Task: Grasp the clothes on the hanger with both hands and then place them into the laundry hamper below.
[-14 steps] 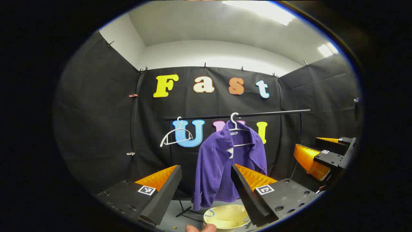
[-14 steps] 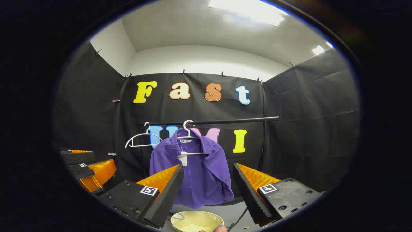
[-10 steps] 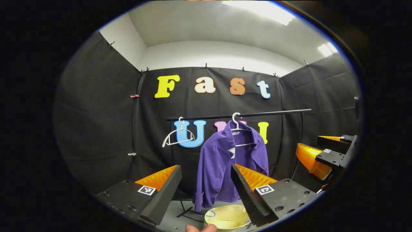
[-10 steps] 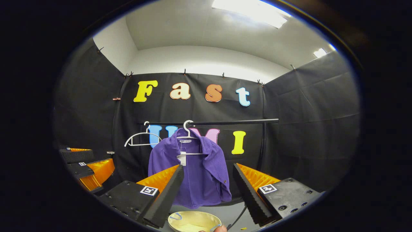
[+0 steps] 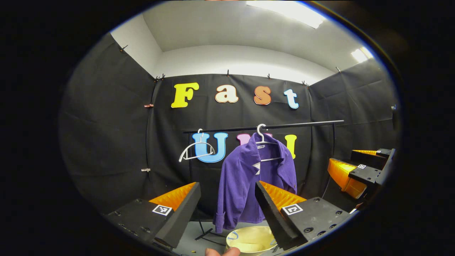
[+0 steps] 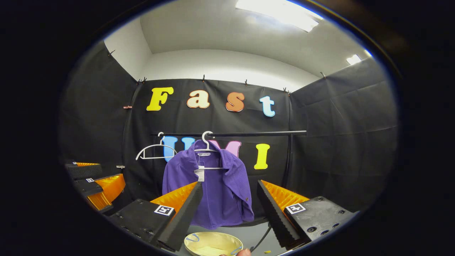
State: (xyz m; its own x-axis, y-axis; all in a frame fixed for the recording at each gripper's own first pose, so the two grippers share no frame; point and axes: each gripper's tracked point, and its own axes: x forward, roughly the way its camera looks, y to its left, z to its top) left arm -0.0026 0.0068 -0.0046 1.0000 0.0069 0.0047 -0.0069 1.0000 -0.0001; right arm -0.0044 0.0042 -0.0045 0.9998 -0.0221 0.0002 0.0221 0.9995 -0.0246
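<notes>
Against the booth's black wall, a purple shirt (image 5: pixel 254 185) was hung on a rail (image 6: pixel 249 134), far beyond both spread-open grippers, left (image 5: pixel 227 209) and right (image 6: pixel 229 209), above the near yellow hamper (image 6: pixel 213 243).

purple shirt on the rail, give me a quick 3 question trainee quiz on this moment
1. True or false: the purple corduroy shirt hangs on a white plastic hanger on the black metal rail.
2. What hangs left of it? A) a towel B) an empty white hanger C) a bag
3. What round thing sits on the floor below the shirt, and are the left hand-held gripper and right hand-held gripper open or shut?

Key: 1 true. 2 B. 3 the pale yellow laundry hamper; both open, holding nothing.
</notes>
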